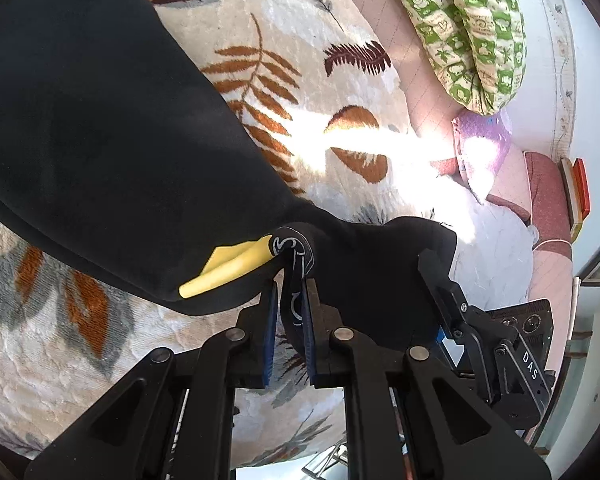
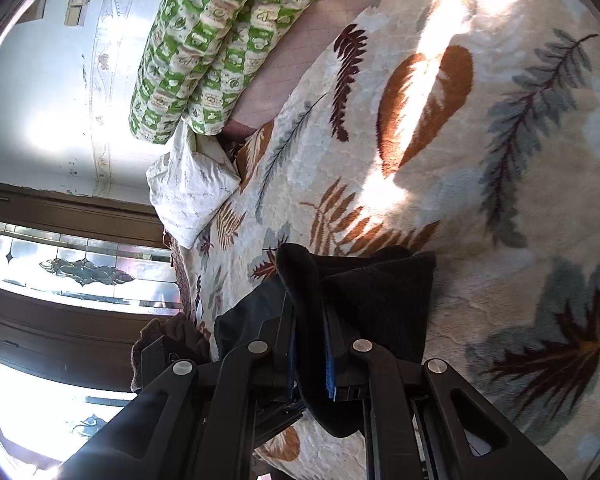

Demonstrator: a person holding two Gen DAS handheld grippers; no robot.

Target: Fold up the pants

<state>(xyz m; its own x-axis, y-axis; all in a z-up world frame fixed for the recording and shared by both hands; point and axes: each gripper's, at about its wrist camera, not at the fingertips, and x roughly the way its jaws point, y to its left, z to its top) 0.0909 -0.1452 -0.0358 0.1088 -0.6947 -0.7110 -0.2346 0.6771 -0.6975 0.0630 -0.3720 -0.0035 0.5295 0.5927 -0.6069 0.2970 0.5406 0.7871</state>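
- The pants [image 1: 100, 140], soft matte black fabric with a yellow stripe [image 1: 228, 268], are lying across the bed, one end lifted at the near side.
- The left gripper [image 1: 291, 300] is pinching a printed black band of the pants between its blue pads [image 1: 271, 320].
- The right gripper [image 2: 310, 320] is clamping a thick folded edge of the pants [image 2: 364, 292].
- A plush cream blanket [image 2: 500, 160] with leaf prints is covering the bed; sunlight is streaking over it.
- A green patterned quilt [image 2: 204, 52] is lying at the far edge, by a white pillow [image 2: 188, 188].

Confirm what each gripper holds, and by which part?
Both hold the black pants. Left gripper pinches an edge beside the yellow patch; right gripper clamps a folded edge.
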